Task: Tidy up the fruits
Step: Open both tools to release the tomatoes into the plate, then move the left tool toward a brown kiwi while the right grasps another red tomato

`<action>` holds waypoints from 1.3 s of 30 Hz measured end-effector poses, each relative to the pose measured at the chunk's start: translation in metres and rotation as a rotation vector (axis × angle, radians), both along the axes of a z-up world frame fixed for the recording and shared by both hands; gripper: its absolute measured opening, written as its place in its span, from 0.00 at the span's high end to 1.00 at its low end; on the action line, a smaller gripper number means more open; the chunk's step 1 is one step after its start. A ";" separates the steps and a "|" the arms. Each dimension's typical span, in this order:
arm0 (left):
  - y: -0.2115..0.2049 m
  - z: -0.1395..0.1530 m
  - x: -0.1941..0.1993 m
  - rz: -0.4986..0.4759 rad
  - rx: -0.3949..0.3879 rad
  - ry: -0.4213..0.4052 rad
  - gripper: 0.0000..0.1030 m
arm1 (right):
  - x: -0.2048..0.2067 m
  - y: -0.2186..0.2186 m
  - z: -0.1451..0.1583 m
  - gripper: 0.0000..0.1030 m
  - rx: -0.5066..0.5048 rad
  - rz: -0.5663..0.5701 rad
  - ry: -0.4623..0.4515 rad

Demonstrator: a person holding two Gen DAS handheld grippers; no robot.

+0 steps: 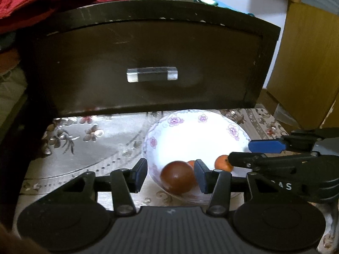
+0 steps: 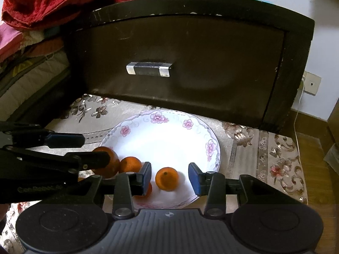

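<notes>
Only "AS" reads on the right gripper (image 1: 257, 151) at right of the left view. The plate (image 2: 186, 114), lower centre, holds four fruits: a tomato (image 1: 178, 176) between the open left gripper (image 1: 170, 174); an orange (image 2: 166, 178) inside the right's open jaws, untouched.

Dark drawer front (image 2: 186, 63), floral rug (image 2: 264, 148), white wall (image 2: 326, 31).
</notes>
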State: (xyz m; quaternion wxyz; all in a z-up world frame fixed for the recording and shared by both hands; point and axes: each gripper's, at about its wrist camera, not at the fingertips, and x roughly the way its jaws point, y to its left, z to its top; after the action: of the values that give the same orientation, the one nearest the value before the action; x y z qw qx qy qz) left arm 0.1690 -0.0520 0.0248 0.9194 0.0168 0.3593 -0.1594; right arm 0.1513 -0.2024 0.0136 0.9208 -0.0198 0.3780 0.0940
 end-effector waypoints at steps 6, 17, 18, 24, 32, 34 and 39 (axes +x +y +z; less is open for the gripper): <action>0.014 0.004 -0.006 0.020 -0.002 0.003 0.48 | -0.006 0.005 0.003 0.65 0.019 0.024 0.009; 0.035 -0.003 -0.025 0.015 0.020 0.035 0.47 | -0.030 0.041 0.000 0.64 0.037 0.166 0.054; 0.036 -0.003 -0.027 0.013 0.024 0.037 0.47 | -0.032 0.043 -0.001 0.64 0.038 0.174 0.058; 0.053 -0.007 -0.035 0.027 0.041 0.057 0.47 | -0.039 0.055 -0.008 0.64 0.050 0.226 0.101; 0.073 -0.008 -0.039 0.063 0.031 0.067 0.47 | -0.053 0.079 -0.018 0.64 0.063 0.332 0.157; 0.073 -0.007 -0.039 0.063 0.031 0.065 0.47 | -0.054 0.086 -0.022 0.64 0.059 0.353 0.165; 0.072 -0.007 -0.039 0.052 0.030 0.068 0.46 | -0.046 0.093 -0.032 0.64 0.064 0.357 0.175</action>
State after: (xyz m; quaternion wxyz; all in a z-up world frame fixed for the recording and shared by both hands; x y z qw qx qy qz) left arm 0.1295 0.0201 0.0178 0.9101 0.0159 0.3930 -0.1304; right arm 0.1051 -0.1099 -0.0180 0.8534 -0.0492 0.4438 0.2691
